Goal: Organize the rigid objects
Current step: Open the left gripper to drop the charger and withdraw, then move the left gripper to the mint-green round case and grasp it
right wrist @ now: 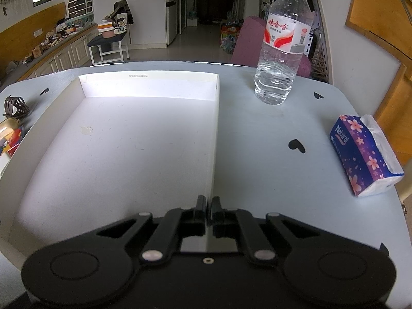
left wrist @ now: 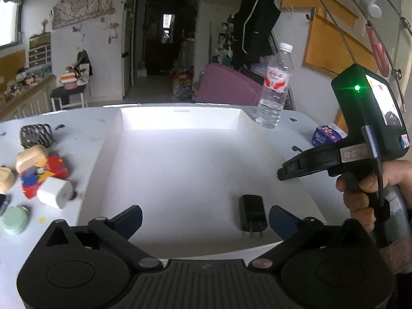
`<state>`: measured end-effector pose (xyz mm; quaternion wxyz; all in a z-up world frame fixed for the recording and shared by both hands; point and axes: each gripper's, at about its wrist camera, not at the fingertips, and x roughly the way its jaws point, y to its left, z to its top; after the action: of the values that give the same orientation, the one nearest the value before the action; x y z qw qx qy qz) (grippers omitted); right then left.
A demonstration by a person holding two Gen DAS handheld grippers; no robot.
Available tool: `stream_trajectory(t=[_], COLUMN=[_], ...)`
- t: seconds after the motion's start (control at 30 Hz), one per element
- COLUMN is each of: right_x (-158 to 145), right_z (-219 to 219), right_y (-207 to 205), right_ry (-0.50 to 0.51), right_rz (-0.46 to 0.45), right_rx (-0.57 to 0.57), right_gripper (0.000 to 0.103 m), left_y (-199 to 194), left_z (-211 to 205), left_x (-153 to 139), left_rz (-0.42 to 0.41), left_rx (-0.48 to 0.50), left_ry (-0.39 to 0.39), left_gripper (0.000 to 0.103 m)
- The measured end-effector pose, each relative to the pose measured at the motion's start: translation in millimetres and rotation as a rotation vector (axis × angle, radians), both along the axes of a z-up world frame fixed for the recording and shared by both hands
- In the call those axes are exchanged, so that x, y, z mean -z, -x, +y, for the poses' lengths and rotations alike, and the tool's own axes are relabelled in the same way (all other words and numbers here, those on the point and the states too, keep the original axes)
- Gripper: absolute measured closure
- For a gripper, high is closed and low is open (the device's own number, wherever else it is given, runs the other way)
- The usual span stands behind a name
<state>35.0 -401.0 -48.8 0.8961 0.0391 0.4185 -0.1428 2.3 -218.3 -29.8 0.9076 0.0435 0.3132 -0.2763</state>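
1. Over the near edge of the white tray (left wrist: 180,159), the left gripper (left wrist: 206,219) hangs with its jaws spread wide and nothing between them. A black charger (left wrist: 252,215) lies flat on the tray floor at about 5 o'clock, just beside the right-hand fingertip, prongs pointing toward the camera.
2. At 3 o'clock in the left view, the right gripper (right wrist: 208,204) is held above the tray's right wall, its jaws drawn nearly together on nothing.
3. Still outside the tray, at 9 o'clock on the table (right wrist: 257,134), sits a tight cluster: a white plug cube (left wrist: 54,193), a red and blue block (left wrist: 43,175), a wooden piece (left wrist: 31,158), a pale green lid (left wrist: 15,219) and a dark openwork basket (left wrist: 36,135).
4. Likely risk: reaching into that cluster with wide jaws could nudge neighbours, since the pieces touch; the cube sits close to the tray wall and could be pushed against it.
5. Another risk: swinging left, the open fingers could clip the charger and slide it.
6. The water bottle (right wrist: 282,41) at 1 o'clock stands upright and looks light, so a stray sweep by the right gripper could tip it toward the tissue pack (right wrist: 365,154).
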Motion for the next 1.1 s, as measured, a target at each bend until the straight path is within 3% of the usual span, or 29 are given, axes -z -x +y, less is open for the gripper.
stream_trajectory(t=[0.33,0.7,0.97,1.1], right_x=[0,0,0,0], right_z=[1,1,1,1], right_y=[0,1,1,1], right_ry=[0.004,0.004,0.005,0.005], right_rz=[-0.001,-0.002,-0.002,-0.002], right_rx=[-0.002,-0.002,-0.002,-0.002], right_gripper=[0.098,0.098,0.098,0.098], left_y=[-1,-24,-47,-56], left_z=[46,125,175,188], left_x=[-4,2,22,35], left_rz=[-0.017,-0.067,-0.016,0.007], left_rx=[-0.097,-0.311,-0.457,-0.478], left_ry=[0.014,0.001,-0.041,-0.068], left_gripper=[0.000,0.000,0.000,0.001])
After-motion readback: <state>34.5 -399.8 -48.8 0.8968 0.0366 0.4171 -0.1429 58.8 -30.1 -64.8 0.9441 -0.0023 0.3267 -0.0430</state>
